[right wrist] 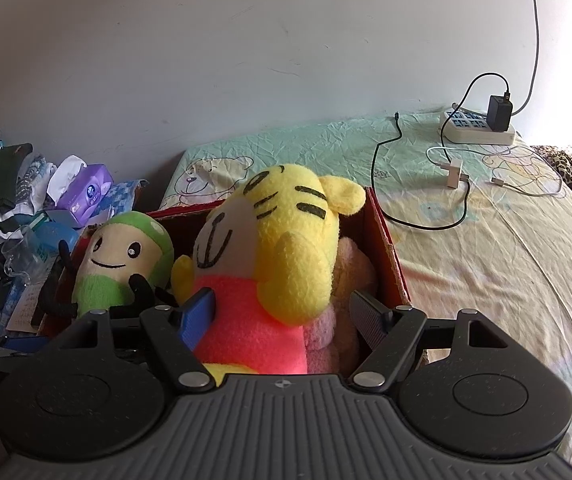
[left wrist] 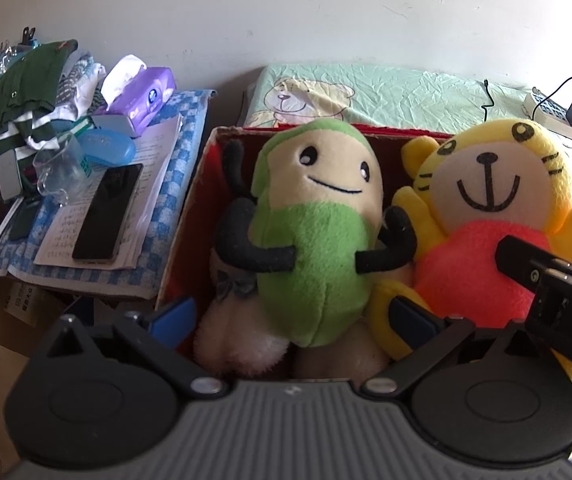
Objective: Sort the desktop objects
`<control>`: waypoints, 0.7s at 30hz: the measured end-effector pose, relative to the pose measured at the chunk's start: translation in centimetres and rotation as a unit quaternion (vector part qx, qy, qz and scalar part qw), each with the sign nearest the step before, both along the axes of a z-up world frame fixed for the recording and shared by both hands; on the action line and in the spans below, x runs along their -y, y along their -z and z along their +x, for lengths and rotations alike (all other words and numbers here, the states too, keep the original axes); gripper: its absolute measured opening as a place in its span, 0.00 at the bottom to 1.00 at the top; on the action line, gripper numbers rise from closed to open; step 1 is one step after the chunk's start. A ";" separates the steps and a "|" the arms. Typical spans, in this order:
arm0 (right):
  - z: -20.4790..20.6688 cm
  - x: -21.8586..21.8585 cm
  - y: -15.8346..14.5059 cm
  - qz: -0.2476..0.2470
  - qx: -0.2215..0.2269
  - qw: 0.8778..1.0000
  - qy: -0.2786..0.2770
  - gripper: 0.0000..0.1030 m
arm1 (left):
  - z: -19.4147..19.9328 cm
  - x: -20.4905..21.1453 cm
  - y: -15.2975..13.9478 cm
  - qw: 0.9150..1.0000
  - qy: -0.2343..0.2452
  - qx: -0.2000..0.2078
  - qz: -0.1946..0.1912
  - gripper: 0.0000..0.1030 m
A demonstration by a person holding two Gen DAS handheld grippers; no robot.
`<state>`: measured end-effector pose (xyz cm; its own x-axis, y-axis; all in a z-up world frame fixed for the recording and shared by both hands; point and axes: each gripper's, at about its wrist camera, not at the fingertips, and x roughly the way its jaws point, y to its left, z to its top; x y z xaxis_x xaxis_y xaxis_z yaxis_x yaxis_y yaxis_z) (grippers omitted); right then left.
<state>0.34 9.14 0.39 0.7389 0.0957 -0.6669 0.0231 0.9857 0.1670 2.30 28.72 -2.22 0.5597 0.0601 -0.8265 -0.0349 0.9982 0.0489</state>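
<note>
Nearest the left wrist camera, the left gripper (left wrist: 292,318) stood with its jaws spread wide on either side of the green plush toy (left wrist: 318,232), neither blue finger pad pressing it, so it held nothing. The right wrist view showed the right gripper (right wrist: 286,316) likewise released, its fingers (right wrist: 200,318) flanking the orange belly of the yellow tiger plush (right wrist: 274,256) with no visible squeeze. Both toys sat side by side inside the red cardboard box (left wrist: 190,216), the green one to the left and the tiger to the right, touching at their arms. Only the left view caught the tiger's full smiling face and part of the right gripper's black body crossing its belly; the right view saw that face turned sideways. The right view alone revealed a pink and tan plush (right wrist: 346,280) tucked behind the tiger against the box's right wall. Left of the box, the left view laid out a checkered blue cloth (left wrist: 174,168) carrying papers, a dark phone (left wrist: 108,212), a clear cup (left wrist: 62,168), a blue case (left wrist: 112,148), a purple tissue pack (left wrist: 146,94) and a heap of clothes (left wrist: 34,92). Farther off, the right view showed the bedsheet (right wrist: 486,240) most fully, with loose cables and a white power strip (right wrist: 478,128) by the wall.
</note>
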 end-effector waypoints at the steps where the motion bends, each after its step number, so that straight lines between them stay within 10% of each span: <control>1: 0.0 0.0 0.0 0.002 0.000 1.000 0.001 0.75 | 0.0 0.1 0.0 1.000 0.001 0.001 0.002 1.00; 21: 0.0 0.0 -0.1 -0.003 0.005 1.000 -0.003 0.75 | 0.0 -0.1 -0.3 1.000 0.007 0.012 -0.002 1.00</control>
